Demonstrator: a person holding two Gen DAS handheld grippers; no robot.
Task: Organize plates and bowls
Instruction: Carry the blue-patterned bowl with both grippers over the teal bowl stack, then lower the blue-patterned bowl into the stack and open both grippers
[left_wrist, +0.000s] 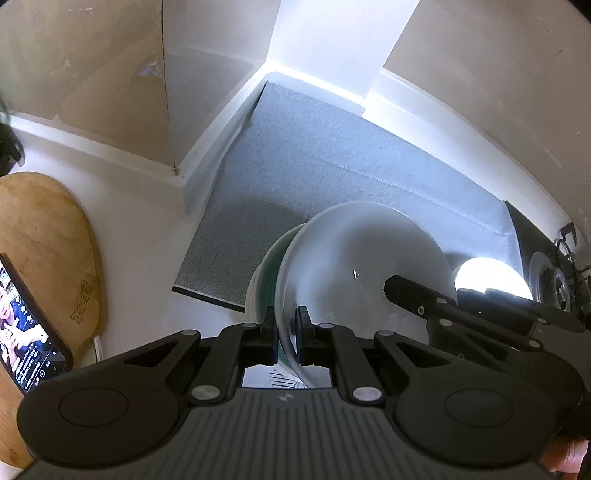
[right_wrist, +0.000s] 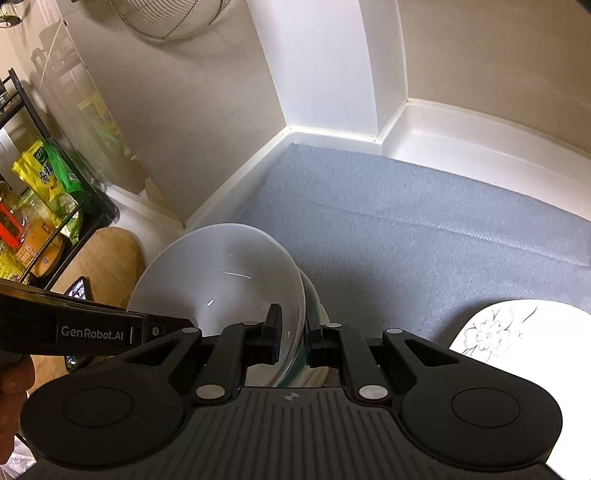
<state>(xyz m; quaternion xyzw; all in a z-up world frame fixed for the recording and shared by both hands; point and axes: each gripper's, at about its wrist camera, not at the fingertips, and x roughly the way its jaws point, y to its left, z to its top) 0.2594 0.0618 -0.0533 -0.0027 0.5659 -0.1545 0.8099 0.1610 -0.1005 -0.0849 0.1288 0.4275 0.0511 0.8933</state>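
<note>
White glazed ceramic fills the middle of both wrist views: a white bowl (left_wrist: 362, 266) (right_wrist: 221, 280) is held tipped up on its side above the grey mat (left_wrist: 332, 155) (right_wrist: 424, 221), its hollow facing the cameras. Nested against its back is a second bowl with a green band (left_wrist: 264, 273) (right_wrist: 312, 332), of which only a sliver of rim shows.

The left gripper (left_wrist: 286, 332) (right_wrist: 92, 328) has its jaws pressed onto the near rim of the white bowl, one finger on the inside of the wall and one on the outside. The right gripper (right_wrist: 291, 334) (left_wrist: 461, 306) pinches the same bowl at another point on the rim, again with a finger on each face; in its own view the outer finger lies against the green-banded bowl's edge. Whether that second bowl is also clamped I cannot tell.

The mat covers the white counter (left_wrist: 140, 206) up to the back wall and into the recessed corner. A flower-patterned plate (right_wrist: 517, 332) (left_wrist: 491, 277) lies flat on the mat near its front right corner, well apart from the bowls. At the counter's left edge a wooden cutting board (left_wrist: 44, 236) (right_wrist: 107, 258) lies flat with a phone (left_wrist: 29, 325) (right_wrist: 79, 291) resting on it, screen lit. A black wire rack (right_wrist: 48, 192) holding yellow and green packets stands at the far left, and part of a gas burner (left_wrist: 554, 273) shows at the right edge.
</note>
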